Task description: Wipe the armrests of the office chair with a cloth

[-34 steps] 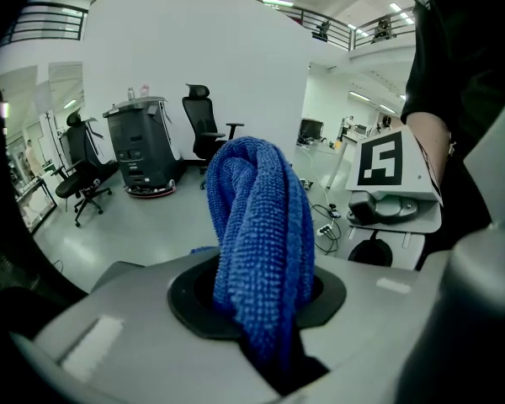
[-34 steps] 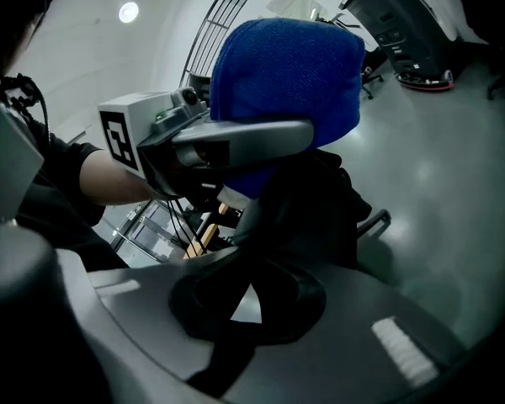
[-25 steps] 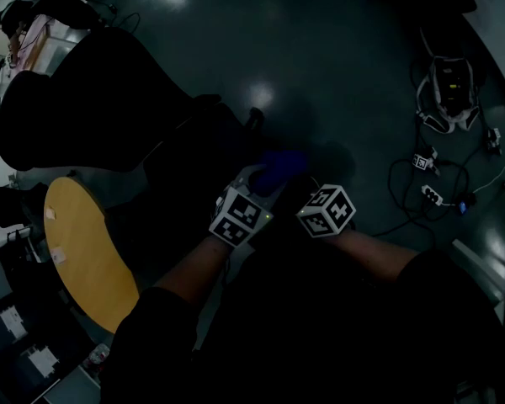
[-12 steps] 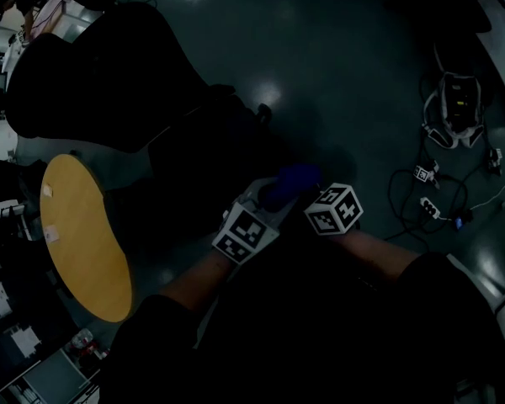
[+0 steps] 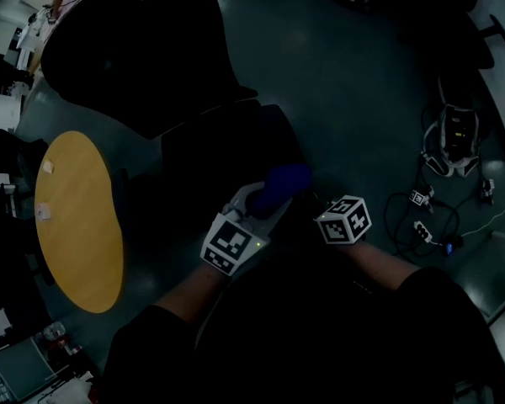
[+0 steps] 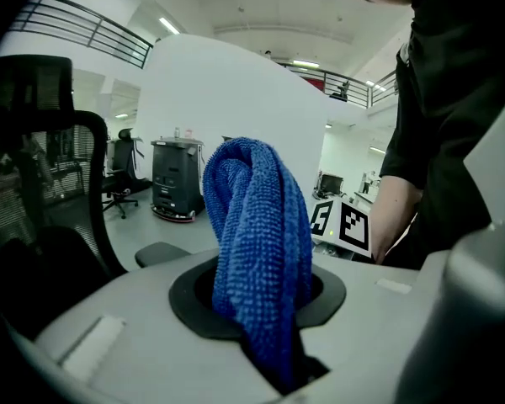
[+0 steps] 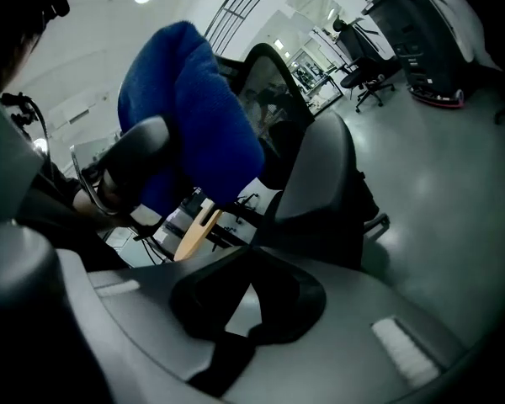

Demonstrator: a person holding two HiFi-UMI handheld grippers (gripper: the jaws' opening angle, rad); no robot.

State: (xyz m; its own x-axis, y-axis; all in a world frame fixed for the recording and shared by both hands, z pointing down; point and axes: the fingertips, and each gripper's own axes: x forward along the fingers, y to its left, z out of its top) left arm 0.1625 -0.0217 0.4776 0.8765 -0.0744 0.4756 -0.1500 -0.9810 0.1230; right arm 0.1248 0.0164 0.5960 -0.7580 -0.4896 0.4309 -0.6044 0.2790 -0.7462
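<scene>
The left claw (image 5: 263, 200) is clamped on a blue cloth (image 6: 261, 242), which stands bunched in a tall fold straight up out of its jaws. The right claw (image 7: 244, 305) sits just to the right of the left one, its jaws drawn together with nothing between them. From its own view the cloth hangs up and to its left, pinched by the other claw's dark finger. The black office chair (image 5: 143, 57) lies ahead and to the left of both claws, its backrest far off and its dark bulk reaching close to the cloth. In the left gripper view a mesh backrest rises to the left of the claw. Low ahead of the jaws, just left of the cloth and apart from it, is a flat grey pad (image 6: 162, 253) that seems to be an armrest. Well to the left of the left claw stands a round yellow bench (image 5: 76, 225). Well to the right of the right claw, cables and plugs (image 5: 421, 199) and a small device (image 5: 454, 133) lie on the dark floor (image 5: 353, 74). A bare forearm (image 5: 194, 280) runs back from the left claw.
</scene>
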